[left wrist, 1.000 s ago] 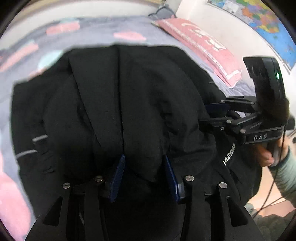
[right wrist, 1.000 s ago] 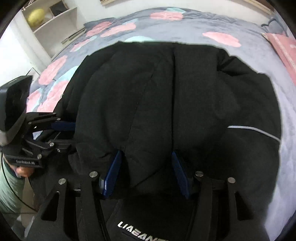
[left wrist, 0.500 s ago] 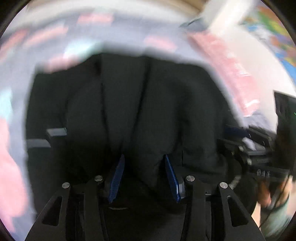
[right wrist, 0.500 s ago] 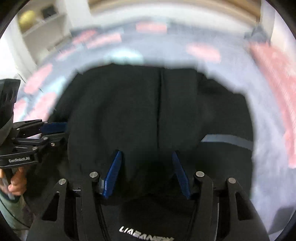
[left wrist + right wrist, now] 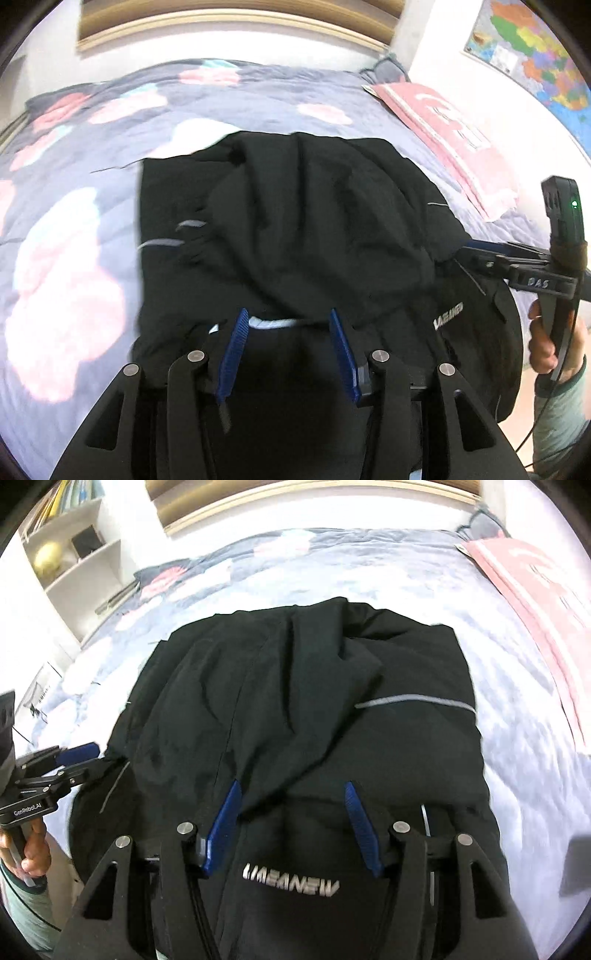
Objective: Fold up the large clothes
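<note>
Both grippers now pulled back & up vs a sec ago, the black jacket (image 5: 295,709) lying folded over itself mid-bed (image 5: 74,206) toward its near edge: left gripper (image 5: 288,343) & right gripper (image 5: 295,823) both spread, pads off cloth, so this fold looks done, next fold prob due.

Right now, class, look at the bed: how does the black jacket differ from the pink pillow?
The black jacket is dark with grey stripes and silver lettering, while the pink pillow carries white print. The jacket lies rumpled and folded over mid-bed, whereas the pillow lies flat along the bed's wall side. Both rest on the flowered bedspread.
</note>
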Available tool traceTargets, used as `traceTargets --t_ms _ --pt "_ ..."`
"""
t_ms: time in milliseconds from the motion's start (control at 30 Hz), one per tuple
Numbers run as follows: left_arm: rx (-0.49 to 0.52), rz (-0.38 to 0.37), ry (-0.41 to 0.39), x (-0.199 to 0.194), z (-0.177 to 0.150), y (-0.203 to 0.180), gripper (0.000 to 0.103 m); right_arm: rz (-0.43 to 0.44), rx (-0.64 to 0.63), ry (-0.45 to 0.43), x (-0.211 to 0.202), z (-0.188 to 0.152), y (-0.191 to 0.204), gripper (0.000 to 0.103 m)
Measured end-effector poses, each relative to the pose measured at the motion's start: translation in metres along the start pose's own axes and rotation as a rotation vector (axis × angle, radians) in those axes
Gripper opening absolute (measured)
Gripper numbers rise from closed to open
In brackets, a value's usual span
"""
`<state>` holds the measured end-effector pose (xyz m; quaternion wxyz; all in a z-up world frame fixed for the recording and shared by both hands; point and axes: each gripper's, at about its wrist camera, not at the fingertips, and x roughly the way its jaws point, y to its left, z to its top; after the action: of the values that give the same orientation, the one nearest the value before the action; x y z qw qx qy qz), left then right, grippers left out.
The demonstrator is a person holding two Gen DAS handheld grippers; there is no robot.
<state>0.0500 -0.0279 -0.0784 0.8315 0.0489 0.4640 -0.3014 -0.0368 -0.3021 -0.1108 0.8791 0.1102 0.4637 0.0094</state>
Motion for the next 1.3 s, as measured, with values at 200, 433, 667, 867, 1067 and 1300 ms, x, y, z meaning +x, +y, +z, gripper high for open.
traceTargets --t_ms 200,433,667,867,1067,1300 --pt "-0.14 0.034 -0.019 -0.03 -0.043 0.048 0.047 -0.012 0.045 0.017 -0.022 -0.021 -0.02 0.062" --pt "-0.291 0.078 0.013 -0.059 -0.103 0.107 0.047 -0.073 0.119 0.01 -0.037 -0.047 -0.053 0.062" --pt "-0.339 0.077 0.08 -0.056 -0.154 0.115 0.047 -0.175 0.196 0.01 -0.061 -0.077 -0.1 0.062" --pt "-0.363 0.065 0.071 -0.055 -0.179 0.11 0.048 -0.251 0.274 0.021 -0.079 -0.106 -0.137 0.062" --pt "-0.353 0.036 0.089 -0.042 -0.181 0.11 0.052 -0.176 0.305 0.095 -0.064 -0.127 -0.158 0.062" --pt "-0.362 -0.246 0.001 -0.054 -0.177 0.113 0.052 -0.002 0.199 0.098 -0.063 -0.121 -0.127 0.062"
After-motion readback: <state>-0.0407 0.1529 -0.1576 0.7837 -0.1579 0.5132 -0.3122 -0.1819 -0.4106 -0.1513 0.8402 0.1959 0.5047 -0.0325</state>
